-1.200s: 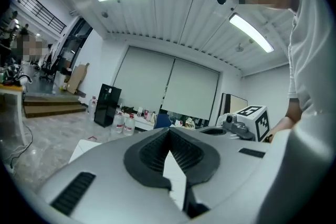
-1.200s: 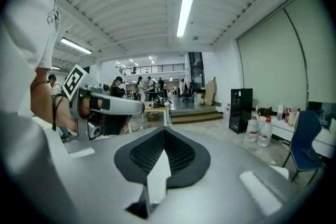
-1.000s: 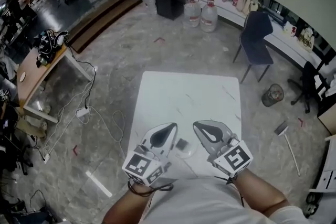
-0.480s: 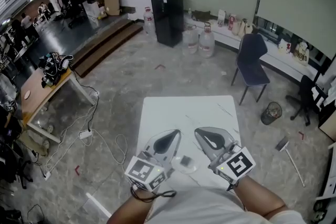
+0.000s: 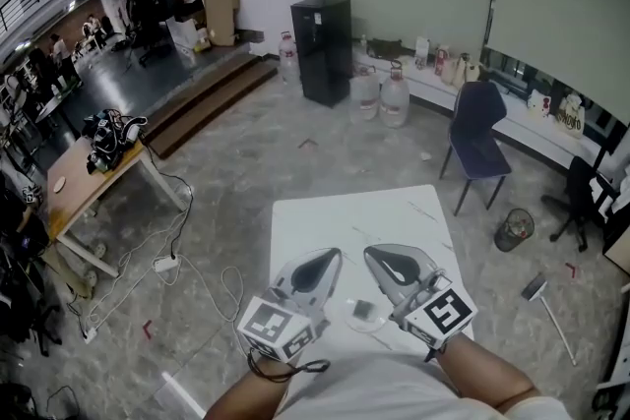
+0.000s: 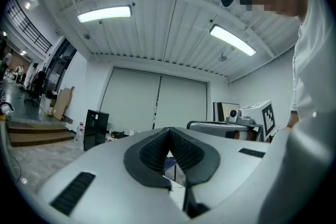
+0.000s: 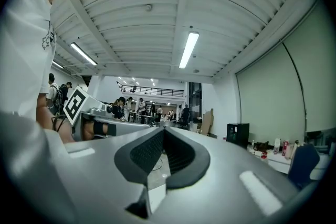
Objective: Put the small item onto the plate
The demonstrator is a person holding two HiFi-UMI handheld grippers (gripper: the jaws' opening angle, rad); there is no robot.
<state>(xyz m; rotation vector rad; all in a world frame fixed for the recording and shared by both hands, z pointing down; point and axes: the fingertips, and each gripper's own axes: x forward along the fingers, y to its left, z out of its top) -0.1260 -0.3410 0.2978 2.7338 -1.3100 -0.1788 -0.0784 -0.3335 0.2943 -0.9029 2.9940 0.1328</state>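
A small dark grey square item (image 5: 363,310) lies on a clear plate (image 5: 346,318) near the front edge of the white table (image 5: 354,221). In the head view the plate sits between my two grippers. My left gripper (image 5: 332,255) is held just left of the plate, shut and with nothing in it. My right gripper (image 5: 372,253) is just right of it, also shut and with nothing in it. In the left gripper view the left gripper (image 6: 169,130) points up and outward. So does the right gripper (image 7: 164,130) in its own view. Neither gripper view shows plate or item.
A dark blue chair (image 5: 475,138) stands beyond the table's far right corner, with a bin (image 5: 513,229) on the floor to the right. Cables (image 5: 202,256) trail over the floor left of the table. A black cabinet (image 5: 328,49) and water jugs (image 5: 394,101) stand far back.
The head view has tilted up, so the table sits lower in the picture. Both grippers stay shut on either side of the plate, and the item stays on it.
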